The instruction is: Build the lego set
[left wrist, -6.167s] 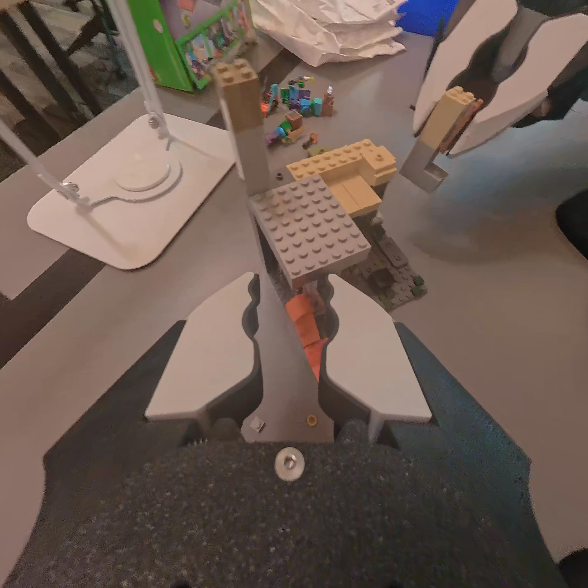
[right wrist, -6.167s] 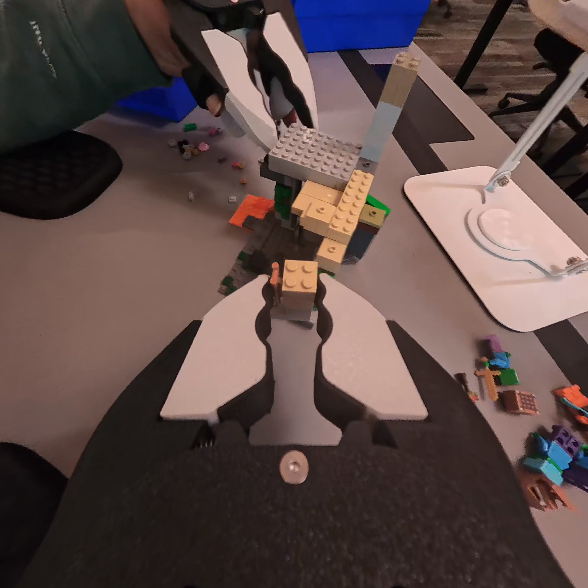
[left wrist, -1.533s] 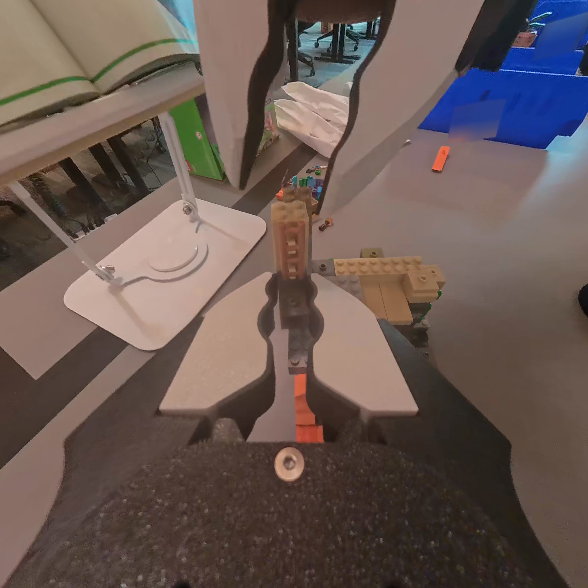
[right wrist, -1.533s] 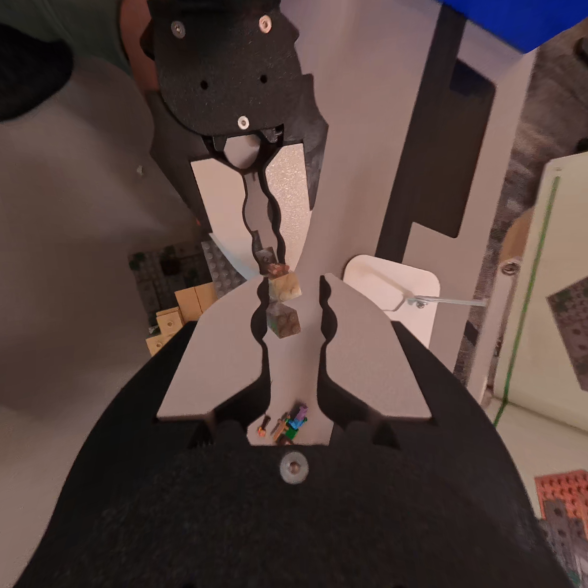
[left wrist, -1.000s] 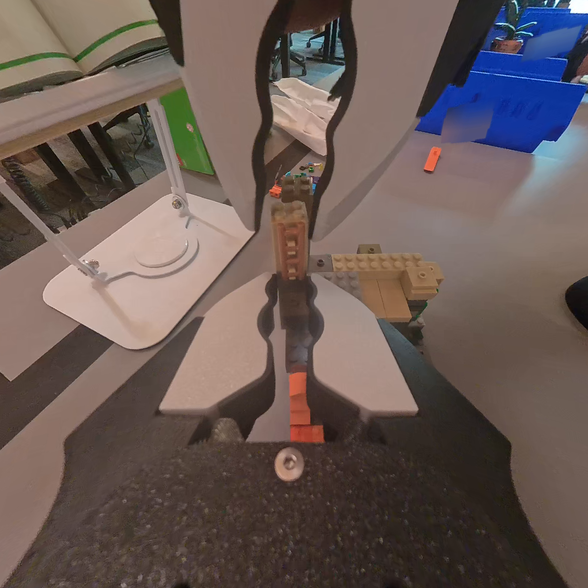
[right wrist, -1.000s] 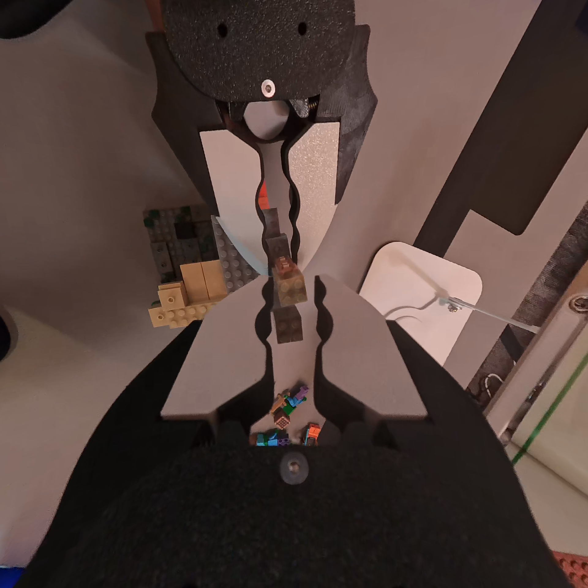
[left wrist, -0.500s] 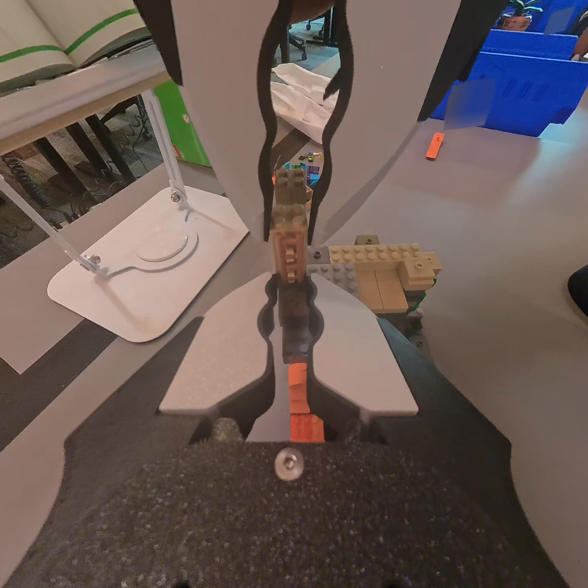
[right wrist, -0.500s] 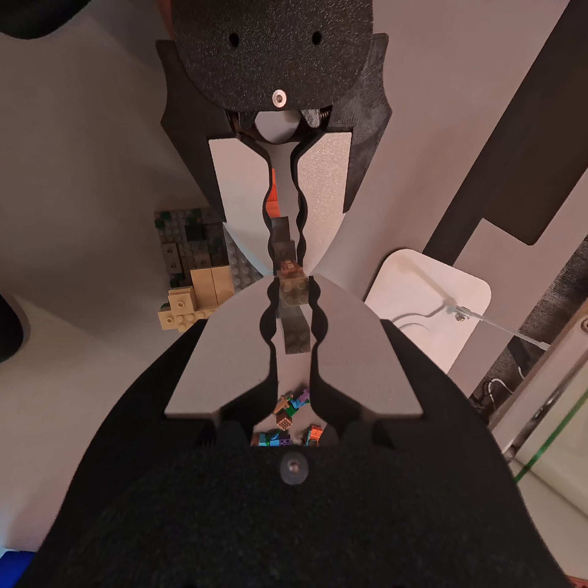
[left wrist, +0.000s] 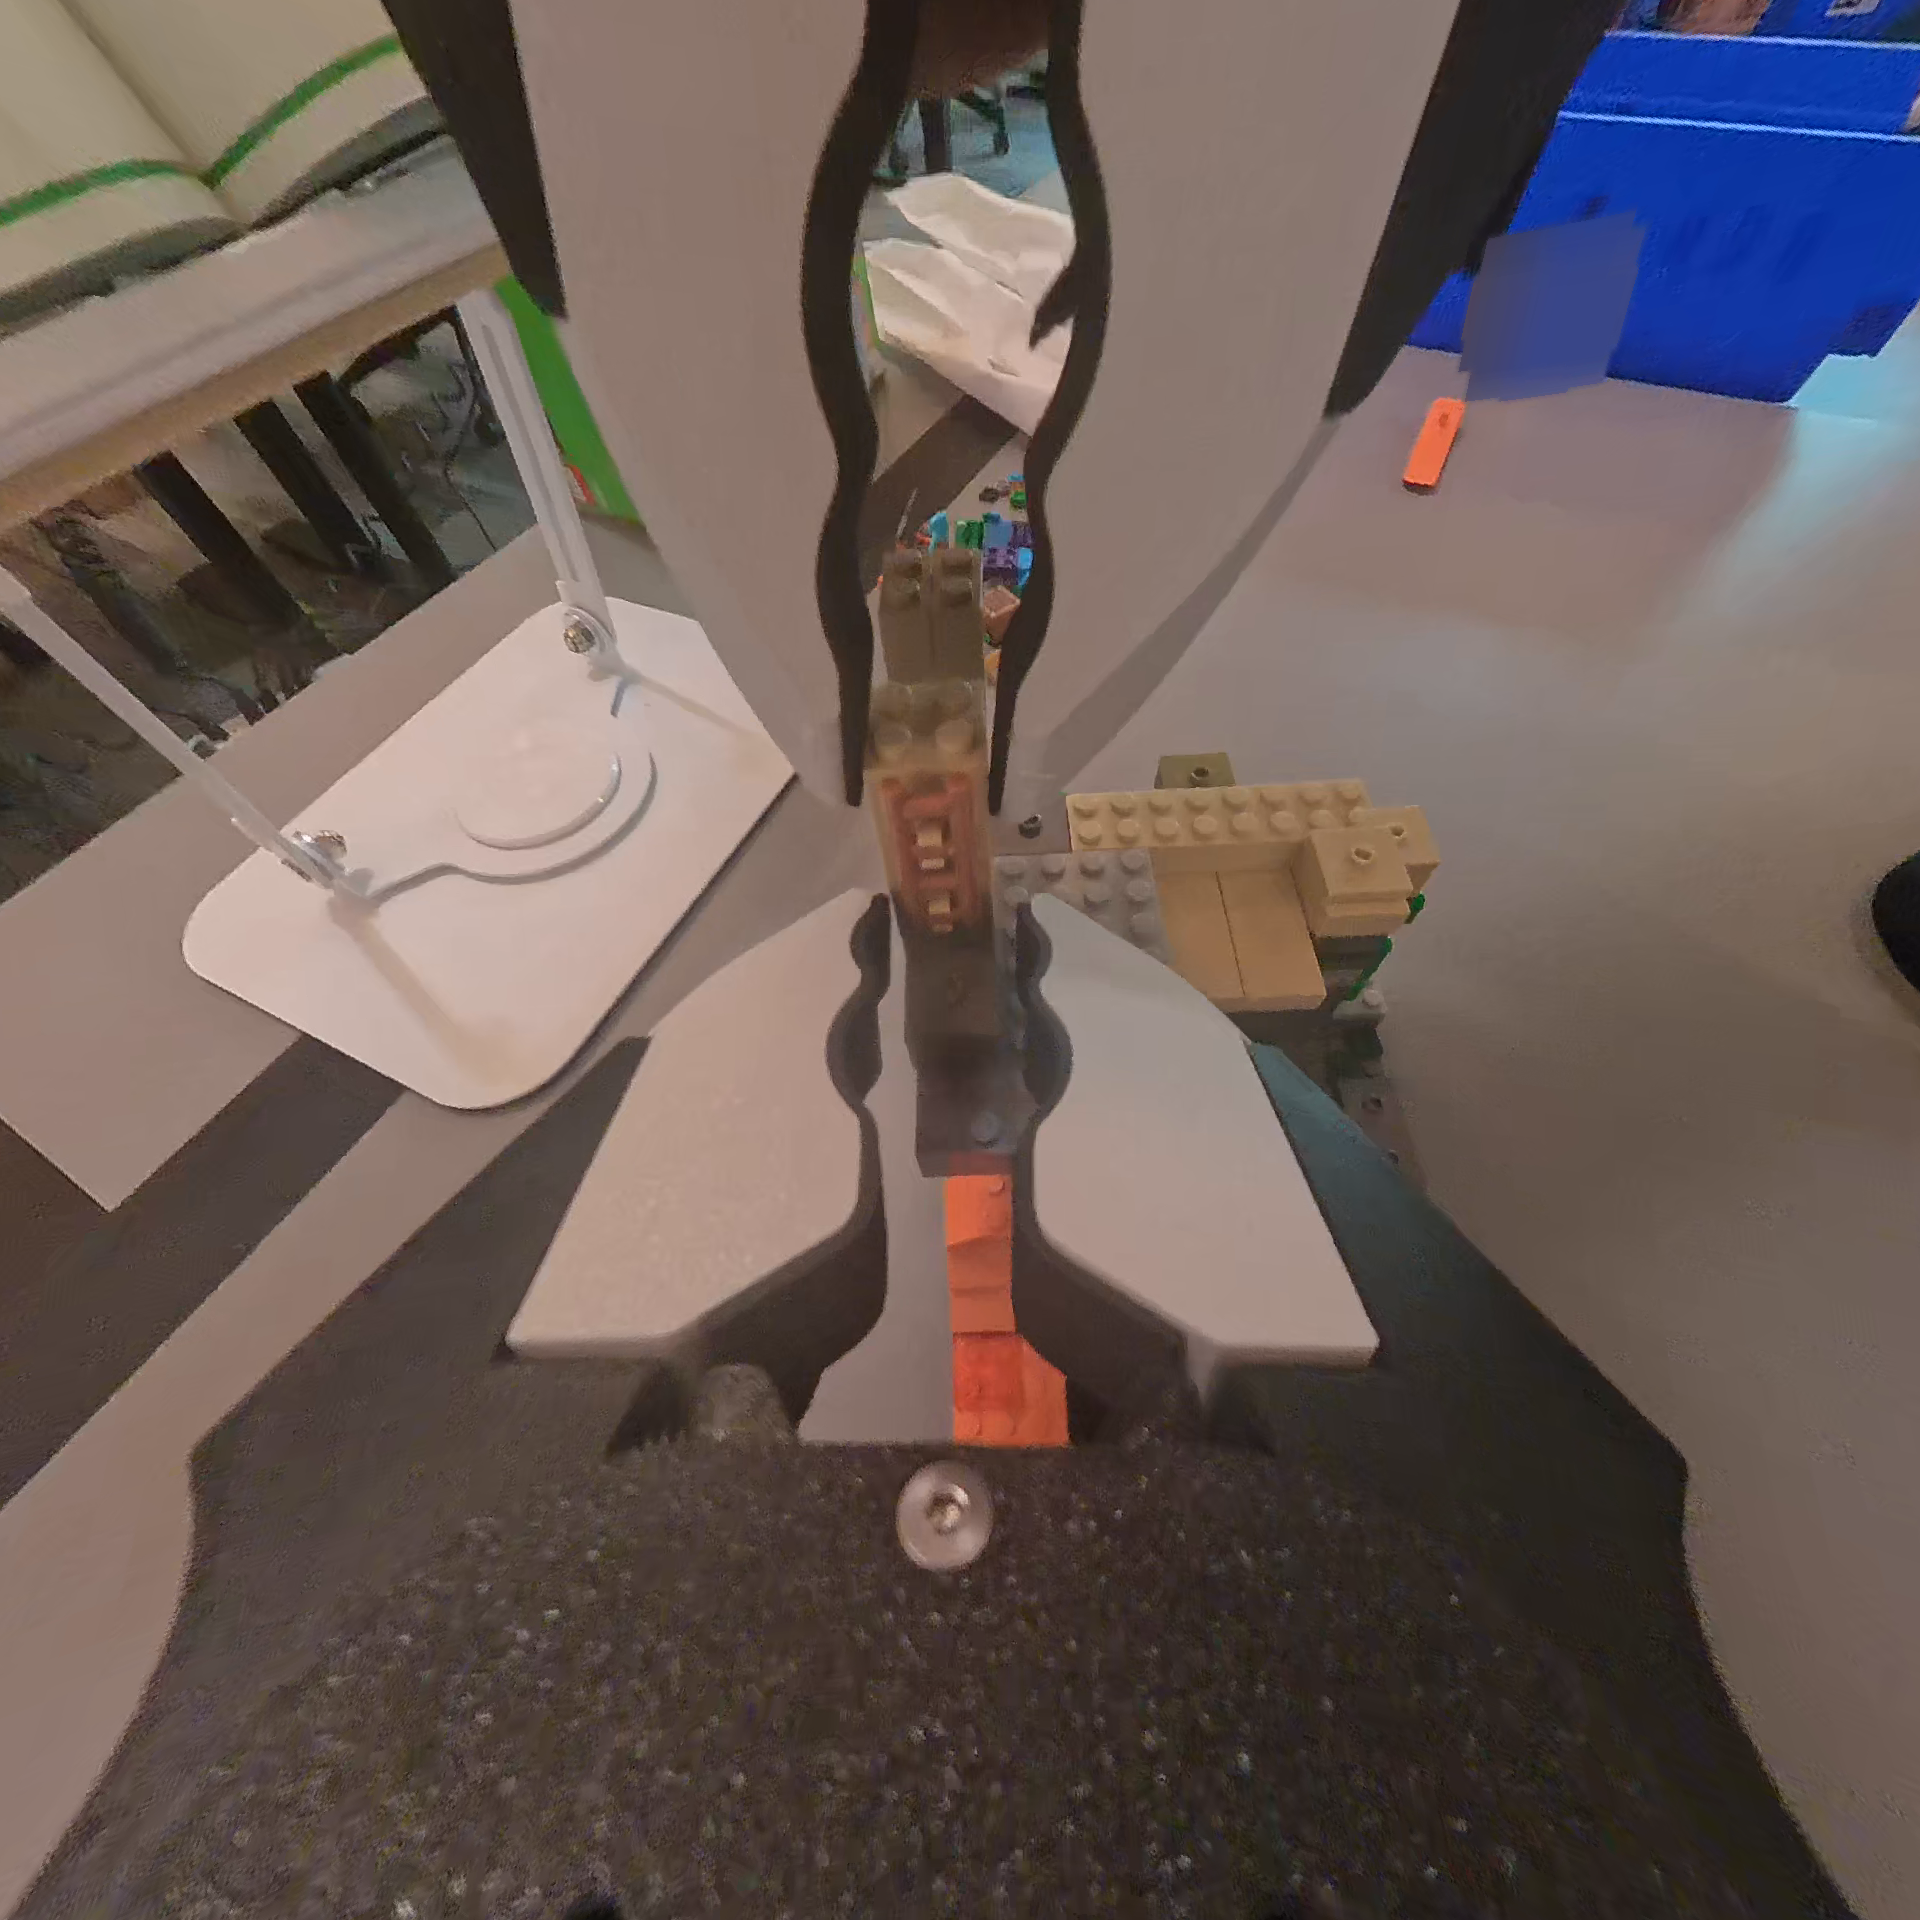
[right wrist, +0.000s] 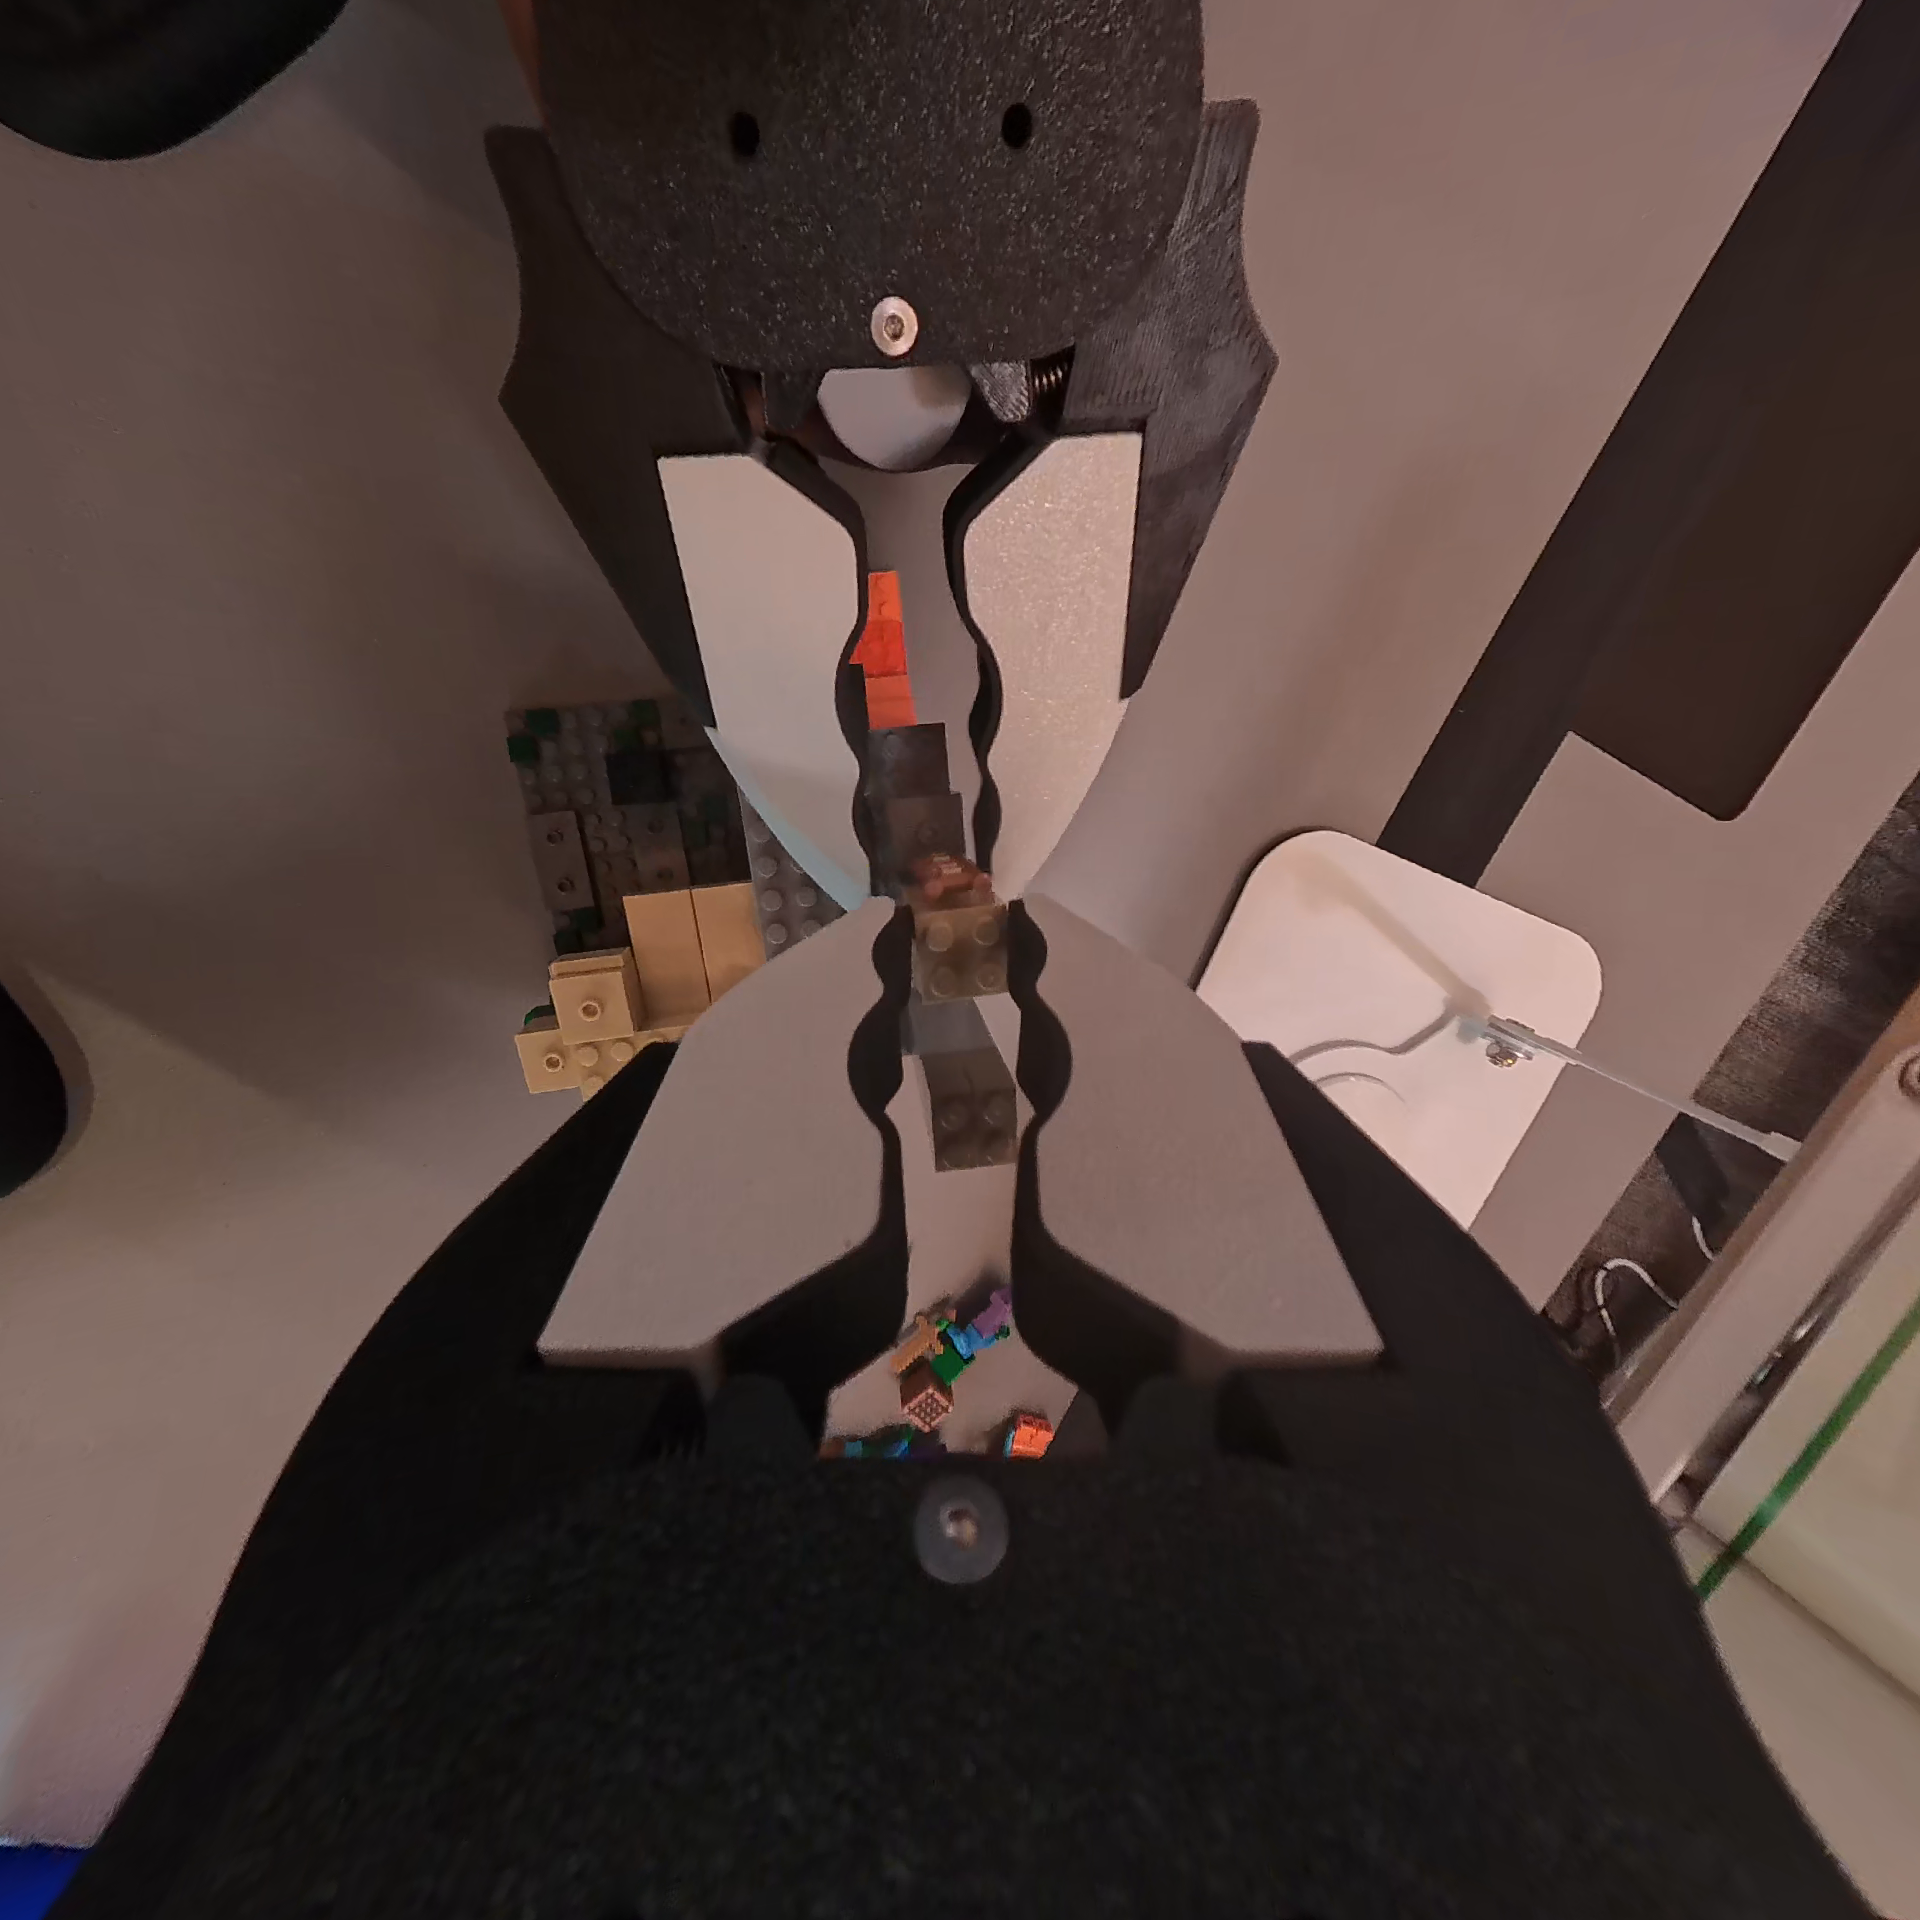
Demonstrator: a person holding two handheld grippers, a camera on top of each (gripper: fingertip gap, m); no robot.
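A small brick column (left wrist: 930, 831), tan on top, dark grey below, with a brown ladder piece on its side, stands between both grippers. My right gripper (right wrist: 958, 920) comes from above and is shut on the column's tan top brick (right wrist: 958, 961); it also shows in the left wrist view (left wrist: 920, 800). My left gripper (left wrist: 951, 925) is around the grey lower part, with a thin gap at each pad, so it is open; it also shows in the right wrist view (right wrist: 930, 878). A second, taller column (left wrist: 930, 623) stands just behind.
A tan and grey brick build (left wrist: 1226, 831) sits to the right on the grey table. Orange bricks (left wrist: 982, 1299) lie under my left jaws. A white lamp base (left wrist: 468, 883) is at the left. Loose coloured pieces (left wrist: 987, 530) and blue bins (left wrist: 1714, 208) are farther back. Both grippers' tips are close together, under 4 cm apart.
My right gripper has come down over the column and closed on its tan top. My left gripper, which held the grey lower part, has widened off it.
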